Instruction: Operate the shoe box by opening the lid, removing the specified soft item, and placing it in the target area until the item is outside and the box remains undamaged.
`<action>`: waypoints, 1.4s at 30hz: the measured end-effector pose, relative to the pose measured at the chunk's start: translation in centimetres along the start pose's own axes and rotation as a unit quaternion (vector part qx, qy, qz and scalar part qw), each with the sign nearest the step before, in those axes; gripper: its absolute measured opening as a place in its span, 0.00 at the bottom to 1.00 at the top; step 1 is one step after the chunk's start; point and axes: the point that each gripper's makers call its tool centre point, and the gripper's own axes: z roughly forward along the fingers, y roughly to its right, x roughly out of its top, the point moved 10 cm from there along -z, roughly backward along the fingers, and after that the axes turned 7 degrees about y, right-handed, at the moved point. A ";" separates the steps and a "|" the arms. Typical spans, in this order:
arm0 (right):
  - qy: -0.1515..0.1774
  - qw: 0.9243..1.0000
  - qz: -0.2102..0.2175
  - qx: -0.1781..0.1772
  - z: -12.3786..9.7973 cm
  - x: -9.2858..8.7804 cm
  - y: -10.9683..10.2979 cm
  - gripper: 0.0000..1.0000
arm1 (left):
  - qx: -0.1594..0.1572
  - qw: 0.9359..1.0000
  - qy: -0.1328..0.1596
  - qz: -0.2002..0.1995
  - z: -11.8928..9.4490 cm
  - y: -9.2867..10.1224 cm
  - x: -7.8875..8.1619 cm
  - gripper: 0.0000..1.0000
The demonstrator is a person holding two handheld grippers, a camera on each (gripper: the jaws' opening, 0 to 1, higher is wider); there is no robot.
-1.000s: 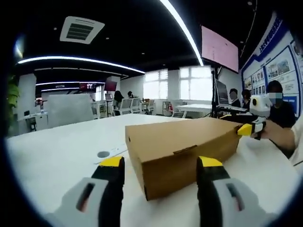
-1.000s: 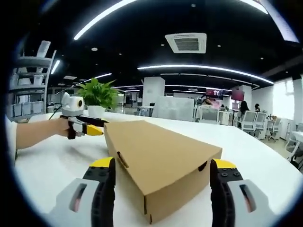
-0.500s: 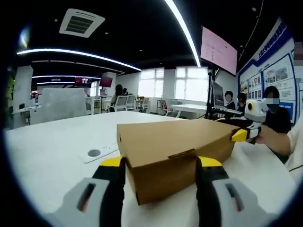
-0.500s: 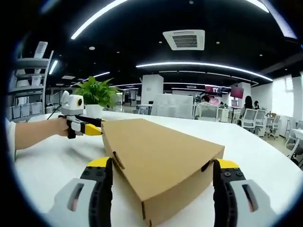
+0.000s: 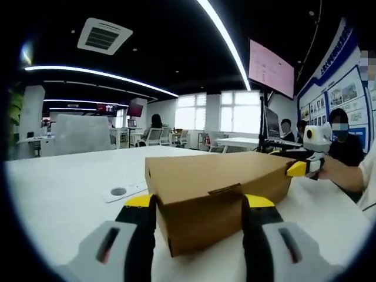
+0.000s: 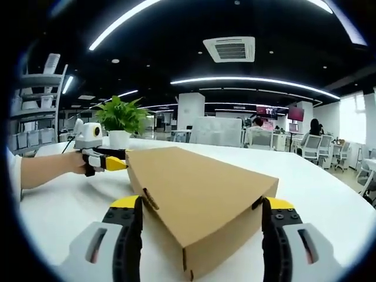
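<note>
A closed brown cardboard shoe box [image 5: 217,185] lies on the white table [image 5: 64,194]. My left gripper [image 5: 200,202] is open, its yellow-tipped jaws standing either side of the box's near end, just below the lid's tab [image 5: 226,190]. From the other end, the box [image 6: 200,188] sits between the jaws of my open right gripper [image 6: 201,203]. In the left gripper view the right gripper [image 5: 301,168], held by a hand, is at the box's far end. In the right gripper view the left gripper [image 6: 106,163] is at the far corner.
A flat white card with a grey round mark [image 5: 120,191] lies on the table left of the box. A potted plant [image 6: 120,120] stands beyond the box, with shelving [image 6: 35,111] behind. Seated people [image 5: 341,132] and chairs [image 6: 305,147] stand at the room's edges.
My left gripper has come up to the box, so the near end now sits between its jaws. The right gripper stays about the same around its end.
</note>
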 end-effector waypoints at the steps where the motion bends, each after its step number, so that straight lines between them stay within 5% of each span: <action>1: -0.001 1.000 -0.001 0.002 0.0 0.0 0.0 0.85 | 0.001 1.000 0.002 0.001 -0.2 0.1 0.0 0.60; 21: -0.004 1.000 0.007 0.028 -0.5 -0.1 0.3 0.79 | 0.043 0.999 -0.025 0.021 -1.8 2.3 0.5 0.59; 42: 0.005 0.999 0.003 0.053 -1.2 -0.3 -0.2 0.79 | 0.072 0.997 -0.021 0.024 -3.6 4.2 0.3 0.58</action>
